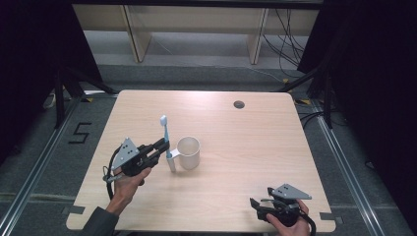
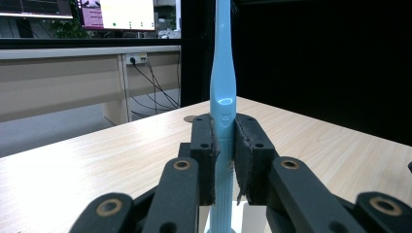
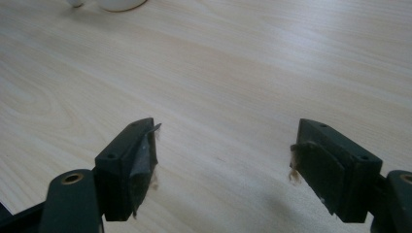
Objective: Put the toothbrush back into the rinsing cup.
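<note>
My left gripper [image 1: 164, 144] is clamped on the light-blue toothbrush [image 1: 167, 142]; pads pinch the handle from both sides, brush standing upright, bristle head at the top; the left gripper view confirms it close up, handle [image 2: 223, 104] squeezed between both pads [image 2: 212, 145], no gap; that view cuts off the bristle head, the high view has it. Toothbrush sits left of centre on the bench [image 1: 236, 147], just beside the white mug [image 1: 189, 152], on the mug's left; high view puts the brush's lower end by the mug's handle, touching or not I cannot tell. Left gripper view catches a white edge [image 2: 252, 216] low behind the handle, too little to identify; the right gripper view catches the mug's base [image 3: 119, 4] at its top edge, well apart from my jaws. My right gripper [image 1: 256, 205] rests near the bench's near-right corner, held in my hand; jaws look parted in the high view, small; the right gripper view settles it: wide apart, bare wood grain between, nothing held.
</note>
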Motion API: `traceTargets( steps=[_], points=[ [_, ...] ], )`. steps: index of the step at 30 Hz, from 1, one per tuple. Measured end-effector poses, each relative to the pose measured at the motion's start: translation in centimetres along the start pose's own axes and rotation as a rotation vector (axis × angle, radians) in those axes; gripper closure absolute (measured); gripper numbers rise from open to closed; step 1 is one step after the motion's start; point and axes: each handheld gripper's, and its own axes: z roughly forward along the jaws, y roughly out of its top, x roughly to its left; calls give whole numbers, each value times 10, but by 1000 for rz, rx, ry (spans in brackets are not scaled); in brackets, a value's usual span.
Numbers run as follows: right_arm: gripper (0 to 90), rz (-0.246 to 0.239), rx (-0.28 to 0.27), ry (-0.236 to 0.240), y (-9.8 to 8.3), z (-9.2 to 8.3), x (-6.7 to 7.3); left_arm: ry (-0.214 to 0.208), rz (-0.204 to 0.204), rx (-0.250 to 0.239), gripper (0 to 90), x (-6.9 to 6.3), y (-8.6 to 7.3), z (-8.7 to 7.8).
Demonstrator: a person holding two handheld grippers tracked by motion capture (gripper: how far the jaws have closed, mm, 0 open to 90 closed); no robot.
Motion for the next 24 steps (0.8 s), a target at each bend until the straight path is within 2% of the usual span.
traceTargets(
  steps=[5,8,9,11,13,15,19,24],
  points=[
    [243,-1,1,5,0,0,0,10,-5,3,784,0,-5,0],
    [243,-5,3,-6,0,0,-1,5,-1,-11,783,0,-9,2],
    [243,-12,0,-18,0,-1,-1,13,4,3,783,0,-9,1],
    [243,-3,-3,0,0,0,0,15,-4,-2,783,-1,-11,2],
    [243,-13,1,-16,0,-1,-1,19,0,-2,783,0,-12,1],
    [243,-5,0,7,0,1,-1,22,2,-5,783,-1,-14,1],
    [244,-1,-1,1,0,0,0,13,-1,-14,783,1,-18,2],
    [244,-6,-2,0,0,0,-1,15,7,1,782,0,-21,2]
  ],
)
